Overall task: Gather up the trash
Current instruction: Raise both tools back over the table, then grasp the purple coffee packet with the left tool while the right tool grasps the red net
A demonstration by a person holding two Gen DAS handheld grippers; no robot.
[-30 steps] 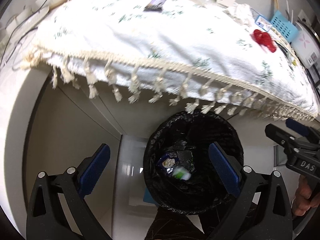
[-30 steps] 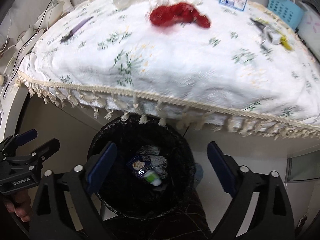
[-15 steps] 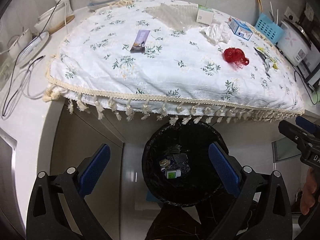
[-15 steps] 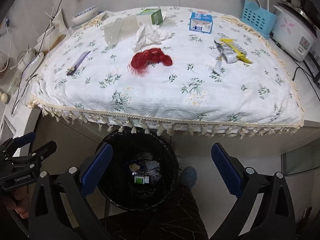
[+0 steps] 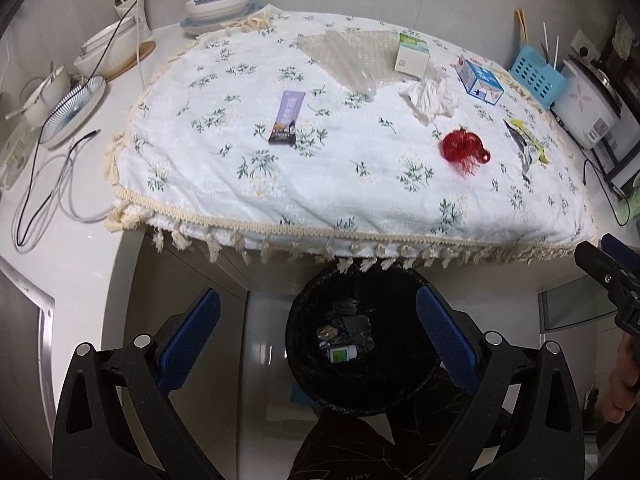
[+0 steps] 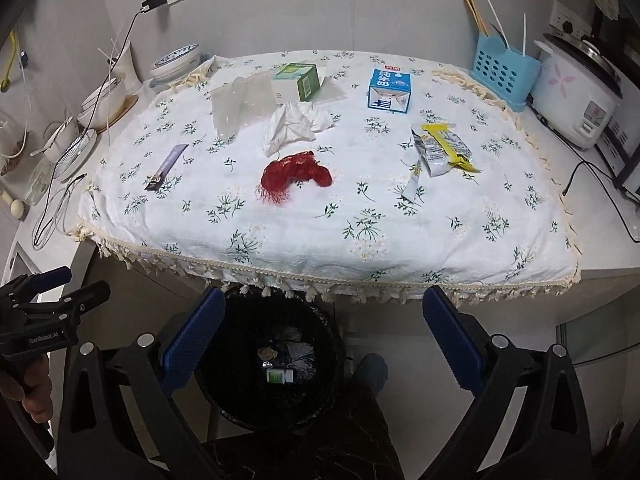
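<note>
A black-lined trash bin (image 5: 304, 320) (image 6: 236, 408) stands on the floor below the table's front edge, holding a small white bottle (image 5: 342, 354) (image 6: 280, 376) and wrappers. On the floral cloth lie a red mesh net (image 5: 464, 150) (image 6: 294, 174), a crumpled tissue (image 5: 430, 96) (image 6: 296, 124), a purple wrapper (image 5: 288, 118) (image 6: 166, 168), a green carton (image 5: 412, 56) (image 6: 298, 82), a blue carton (image 5: 480, 80) (image 6: 390, 90) and a yellow-and-silver wrapper (image 5: 524, 144) (image 6: 440, 150). My left gripper (image 5: 318, 336) and right gripper (image 6: 324, 328) both hang open and empty above the bin.
Bowls and plates (image 5: 96, 52) with cables sit on the counter at the left. A blue utensil holder (image 6: 504, 70) and a rice cooker (image 6: 576, 92) stand at the back right. Clear plastic film (image 5: 348, 56) lies under the green carton. A patterned dark trouser leg (image 6: 320, 440) shows below.
Both grippers have risen and pulled back from the bin, so the whole tabletop has come into view. The white bottle has settled in the bin.
</note>
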